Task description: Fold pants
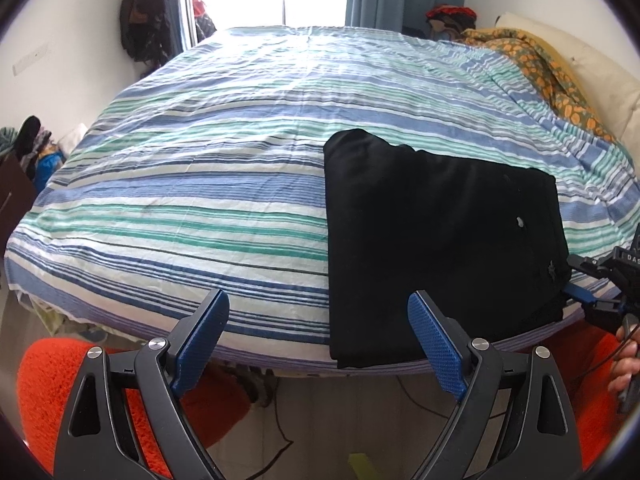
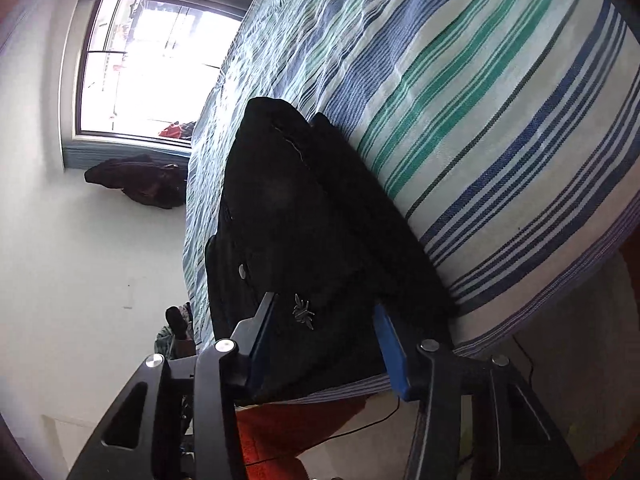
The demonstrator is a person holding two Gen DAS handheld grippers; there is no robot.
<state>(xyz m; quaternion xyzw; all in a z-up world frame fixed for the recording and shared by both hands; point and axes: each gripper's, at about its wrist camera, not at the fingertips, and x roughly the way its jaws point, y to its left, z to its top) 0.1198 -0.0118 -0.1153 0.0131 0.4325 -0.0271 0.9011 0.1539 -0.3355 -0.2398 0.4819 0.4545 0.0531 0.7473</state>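
The black pants (image 1: 436, 240) lie folded into a compact rectangle on the striped bed (image 1: 200, 184), at its near edge to the right. My left gripper (image 1: 320, 332) is open and empty, held off the bed's front edge just left of the pants. My right gripper (image 2: 324, 340) is rolled sideways at the pants' near right corner; its jaws stand apart around the folded stack (image 2: 304, 216), close to the small leaf emblem. It also shows in the left wrist view (image 1: 588, 284) at the right edge, fingers against the pants' corner.
A patterned orange blanket (image 1: 536, 68) and pillow lie at the bed's far right. Clothes hang on the left wall (image 1: 144, 20). A bright window (image 2: 148, 64) is behind the bed. Orange fabric (image 1: 60, 392) and cables are on the floor below the bed edge.
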